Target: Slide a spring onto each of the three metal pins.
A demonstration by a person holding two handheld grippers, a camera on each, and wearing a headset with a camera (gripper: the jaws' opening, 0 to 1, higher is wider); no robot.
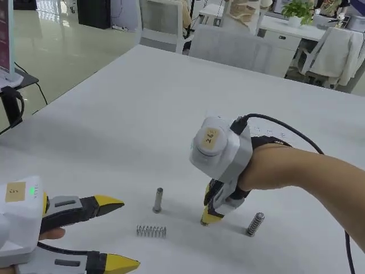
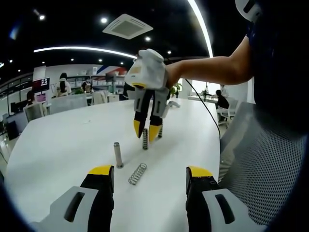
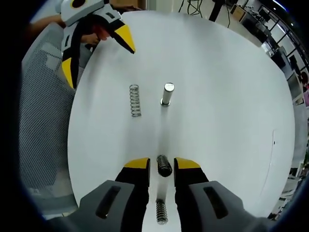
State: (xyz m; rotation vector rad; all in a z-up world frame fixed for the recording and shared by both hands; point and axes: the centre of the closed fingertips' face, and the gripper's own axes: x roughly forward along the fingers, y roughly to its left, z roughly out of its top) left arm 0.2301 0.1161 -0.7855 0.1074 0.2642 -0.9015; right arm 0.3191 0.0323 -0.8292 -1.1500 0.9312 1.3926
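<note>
A bare metal pin point(image 1: 158, 200) point(image 2: 117, 154) point(image 3: 167, 93) stands upright on the white table point(image 1: 142, 114). Beside it a loose spring point(image 1: 151, 230) point(image 2: 137, 173) point(image 3: 135, 100) lies flat. My right gripper point(image 1: 208, 217) point(image 2: 146, 129) point(image 3: 161, 164) points down at the table, jaws a little apart. They straddle a second pin with a spring on it point(image 3: 164, 165) point(image 2: 145, 138), and a thin gap shows on each side. A third pin wearing a spring point(image 1: 255, 224) point(image 3: 161, 211) stands just behind. My left gripper point(image 1: 117, 234) point(image 2: 149, 171) point(image 3: 96, 55) hovers wide open short of the loose spring, holding nothing.
The table's near edge runs close under the left gripper, with a grey mesh chair point(image 2: 260, 159) beyond it. Chairs point(image 1: 228, 48) and desks stand past the far edge. A black cable point(image 1: 285, 128) trails from the right gripper across the table.
</note>
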